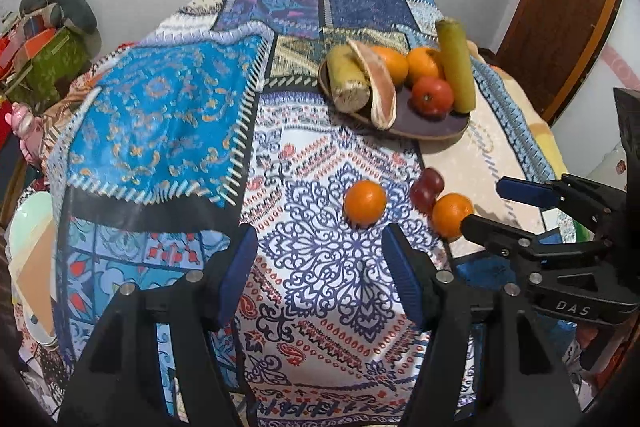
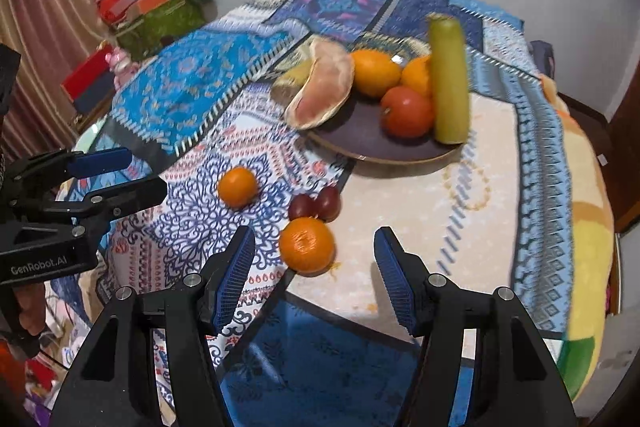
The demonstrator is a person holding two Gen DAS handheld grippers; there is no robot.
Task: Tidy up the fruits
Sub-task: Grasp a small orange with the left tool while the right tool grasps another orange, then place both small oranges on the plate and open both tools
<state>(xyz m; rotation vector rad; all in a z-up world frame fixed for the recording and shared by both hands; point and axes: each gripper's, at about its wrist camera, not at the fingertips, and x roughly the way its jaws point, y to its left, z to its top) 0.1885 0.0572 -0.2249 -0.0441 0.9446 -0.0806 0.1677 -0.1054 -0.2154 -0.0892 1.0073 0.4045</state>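
A dark plate (image 1: 424, 129) (image 2: 360, 139) on the patterned cloth holds two oranges (image 2: 376, 71), a red tomato (image 2: 406, 111), a green cylinder-shaped fruit (image 2: 448, 79), a pomelo slice (image 2: 320, 89) and a yellow-green piece (image 1: 348, 77). Loose on the cloth lie one orange (image 1: 365, 203) (image 2: 237, 186), a second orange (image 1: 452, 214) (image 2: 306, 245) and two small dark red fruits (image 1: 427, 189) (image 2: 315, 206). My left gripper (image 1: 320, 267) (image 2: 116, 175) is open and empty, just short of the first orange. My right gripper (image 2: 316, 275) (image 1: 486, 205) is open and empty, with the second orange just ahead of it.
The table (image 2: 420, 211) is covered with overlapping patterned cloths, with a raised blue fold (image 1: 160, 123) at the left. Boxes and clutter (image 2: 152, 11) stand beyond the table's left edge. A wooden door (image 1: 560, 19) is at the right, a white wall behind.
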